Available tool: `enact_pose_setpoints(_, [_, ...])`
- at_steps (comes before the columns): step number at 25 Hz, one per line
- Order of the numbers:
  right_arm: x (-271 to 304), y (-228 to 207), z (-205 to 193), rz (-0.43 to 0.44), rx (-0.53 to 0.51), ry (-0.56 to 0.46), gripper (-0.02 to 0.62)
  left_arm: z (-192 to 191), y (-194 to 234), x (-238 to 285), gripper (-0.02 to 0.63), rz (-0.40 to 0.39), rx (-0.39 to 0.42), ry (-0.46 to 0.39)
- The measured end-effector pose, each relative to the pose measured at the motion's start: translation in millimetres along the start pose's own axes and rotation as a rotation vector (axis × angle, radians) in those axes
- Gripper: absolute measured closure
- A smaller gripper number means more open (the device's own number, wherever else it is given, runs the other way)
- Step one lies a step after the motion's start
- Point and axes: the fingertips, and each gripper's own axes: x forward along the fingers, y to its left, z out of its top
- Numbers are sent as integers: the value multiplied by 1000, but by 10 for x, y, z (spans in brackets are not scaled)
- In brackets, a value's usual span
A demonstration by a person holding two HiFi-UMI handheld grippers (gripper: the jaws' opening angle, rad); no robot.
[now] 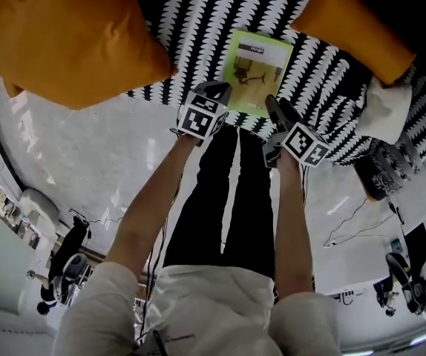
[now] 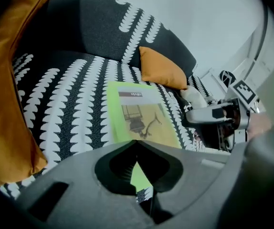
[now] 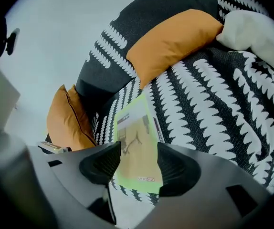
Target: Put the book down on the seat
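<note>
A thin green book (image 1: 257, 61) lies flat on the black-and-white patterned sofa seat (image 1: 198, 21). My left gripper (image 1: 214, 89) is at the book's near left corner. In the left gripper view the book (image 2: 139, 116) runs in under the left gripper (image 2: 136, 144), whose jaws meet at the tip with a green sliver of the book between them. My right gripper (image 1: 274, 104) hovers at the near right edge. Its jaws stand apart, and the book (image 3: 136, 147) shows in the gap of the right gripper (image 3: 138, 163).
A large orange cushion (image 1: 57, 35) lies on the seat to the left and a smaller one (image 1: 354, 21) at the back right. A white cushion (image 1: 384, 110) sits at the right edge. The person's legs (image 1: 224, 199) stand before the sofa on a pale floor.
</note>
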Motion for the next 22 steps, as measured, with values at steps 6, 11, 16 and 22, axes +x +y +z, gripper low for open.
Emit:
enact_pose_setpoints(6, [-223, 194, 46, 13, -49, -14, 374, 88, -151, -269, 606, 10, 29, -16])
enact_pose_setpoints(11, [-328, 413, -10, 2, -99, -8, 374, 117, -136, -556, 606, 25, 51, -22])
enact_pose_setpoints(16, [-617, 632, 146, 25, -128, -1, 374, 323, -450, -1009, 606, 32, 71, -33])
enact_pose_setpoints(22, [-1018, 1029, 326, 26, -277, 0, 394, 420, -755, -1450, 606, 37, 92, -39])
